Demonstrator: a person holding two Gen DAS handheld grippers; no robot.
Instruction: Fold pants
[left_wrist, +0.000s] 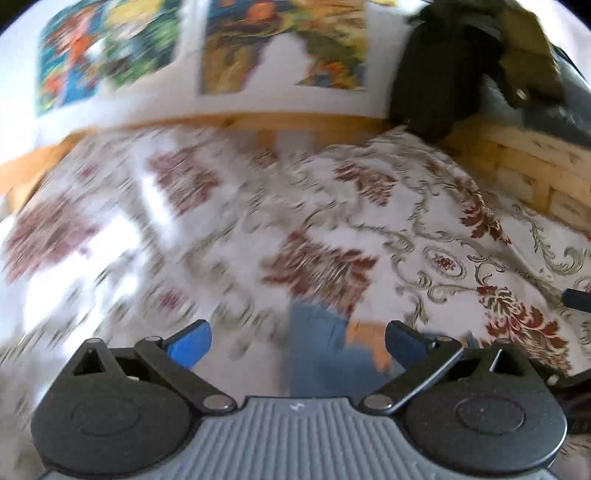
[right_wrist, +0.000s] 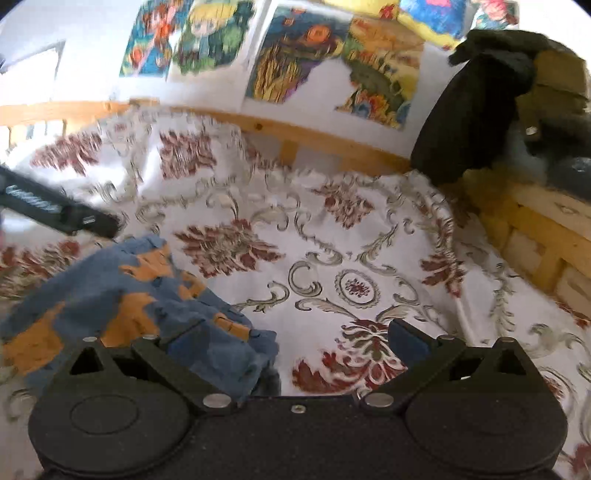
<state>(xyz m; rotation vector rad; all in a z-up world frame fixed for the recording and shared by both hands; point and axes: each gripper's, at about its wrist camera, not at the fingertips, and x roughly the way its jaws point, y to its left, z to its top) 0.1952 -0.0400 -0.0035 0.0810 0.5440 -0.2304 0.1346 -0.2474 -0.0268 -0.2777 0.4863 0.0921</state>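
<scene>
Though crumpled, blue-and-orange pants

Smeared by motion blur across most of the left wrist view: bedspread pattern unreadable on the left side, posters reduced to colour patches. Only a blurred blue-and-orange scrap of the pants visible there, lower part hidden behind the gripper body. In the right wrist view, pants cut off at the left edge, near edge covered by the gripper linkage. Dark bar at left blurred, unidentifiable. Dark clothing at upper right cropped.
</scene>
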